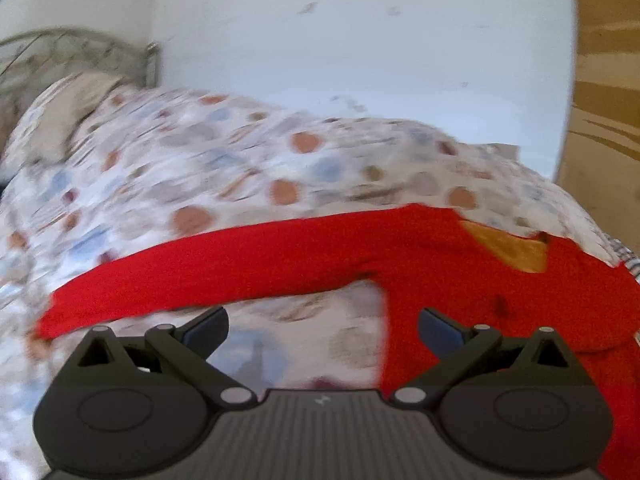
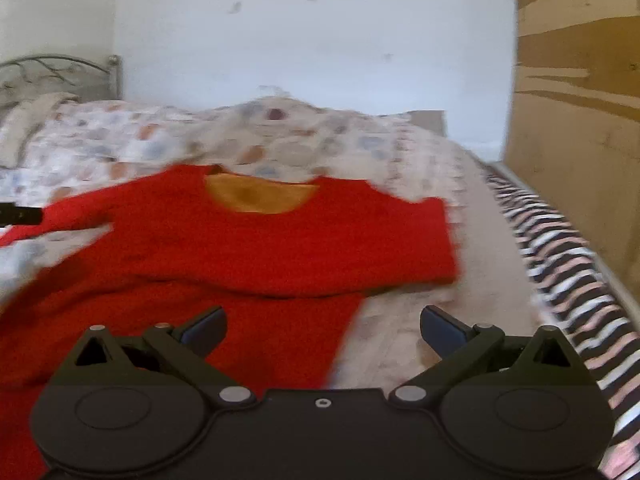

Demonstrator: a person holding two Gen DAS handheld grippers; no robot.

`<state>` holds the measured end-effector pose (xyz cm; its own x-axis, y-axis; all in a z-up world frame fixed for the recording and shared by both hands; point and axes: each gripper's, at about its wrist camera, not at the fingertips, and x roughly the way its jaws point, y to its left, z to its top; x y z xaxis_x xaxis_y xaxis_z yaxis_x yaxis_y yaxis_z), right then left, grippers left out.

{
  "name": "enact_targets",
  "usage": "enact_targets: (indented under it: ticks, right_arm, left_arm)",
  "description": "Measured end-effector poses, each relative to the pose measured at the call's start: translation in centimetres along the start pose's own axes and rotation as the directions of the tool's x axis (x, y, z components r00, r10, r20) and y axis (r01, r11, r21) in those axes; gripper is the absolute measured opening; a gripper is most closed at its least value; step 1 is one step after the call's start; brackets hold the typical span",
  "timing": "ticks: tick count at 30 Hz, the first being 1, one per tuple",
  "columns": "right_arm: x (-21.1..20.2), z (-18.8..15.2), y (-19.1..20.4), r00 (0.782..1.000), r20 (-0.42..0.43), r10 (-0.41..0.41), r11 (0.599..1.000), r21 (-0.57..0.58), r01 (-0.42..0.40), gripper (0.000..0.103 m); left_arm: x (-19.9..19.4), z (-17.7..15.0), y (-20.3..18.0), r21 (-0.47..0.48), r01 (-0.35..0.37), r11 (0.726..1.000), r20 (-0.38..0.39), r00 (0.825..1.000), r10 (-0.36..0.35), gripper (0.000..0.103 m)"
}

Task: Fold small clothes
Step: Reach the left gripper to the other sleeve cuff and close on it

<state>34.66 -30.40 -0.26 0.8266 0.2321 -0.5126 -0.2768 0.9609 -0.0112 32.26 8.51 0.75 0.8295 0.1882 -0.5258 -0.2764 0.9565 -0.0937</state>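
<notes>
One red sweater; one patterned bedspread; one metal headboard; two claws.

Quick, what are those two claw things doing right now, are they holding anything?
Left gripper: open, holding nothing; red sweater lies beyond it.
Right gripper: open wide, holding nothing.

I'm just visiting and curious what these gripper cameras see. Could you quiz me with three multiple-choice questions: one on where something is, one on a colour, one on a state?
1. Where does the red sweater lie?
A. on the patterned bedspread
B. on a chair
C. on the floor

2. What colour shows inside its neckline?
A. green
B. mustard yellow
C. black

3. How does the right gripper stand?
A. shut on the sweater
B. shut, empty
C. open, empty

Answers: 1 A, bedspread surrounds the sweater; 2 B, the yellow lining shows at the collar; 3 C, its fingers stand wide apart with nothing between them.
</notes>
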Motion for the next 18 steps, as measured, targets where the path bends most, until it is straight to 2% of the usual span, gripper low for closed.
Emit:
enact_targets:
  ticks: [5, 10, 15, 18]
  right_arm:
    - [-1.1, -0.9, 4.9, 0.994, 0.004, 0.11, 0.994, -0.011, -0.11, 0.102]
    - [-1.5, -2.0, 9.4, 0.988, 0.004, 0.152, 0.988, -0.032, -0.152, 0.103]
    - [-1.0, -3.4, 12.2, 0.99, -0.009, 0.142, 0.986, -0.088, -0.142, 0.103]
    - [-0.4, -4.5, 12.8, 0.993, -0.043, 0.114, 0.984, -0.131, -0.119, 0.103]
  left_arm:
    - [-1.2, 1.0, 8.5, -0.158, -0.081, 0.984, -0.062, 0.996, 0.072, 0.103]
    - [-0.9, 0.5, 16.3, -0.31, -0.159, 0.937, -0.082, 0.987, 0.141, 0.103]
    - [0.4, -0.6, 21.1, -0.454, -0.117, 0.883, -0.021, 0.992, 0.121, 0.103]
    - [1.7, -1.4, 23.2, -0.556, -0.089, 0.827, -0.008, 0.995, 0.102, 0.102]
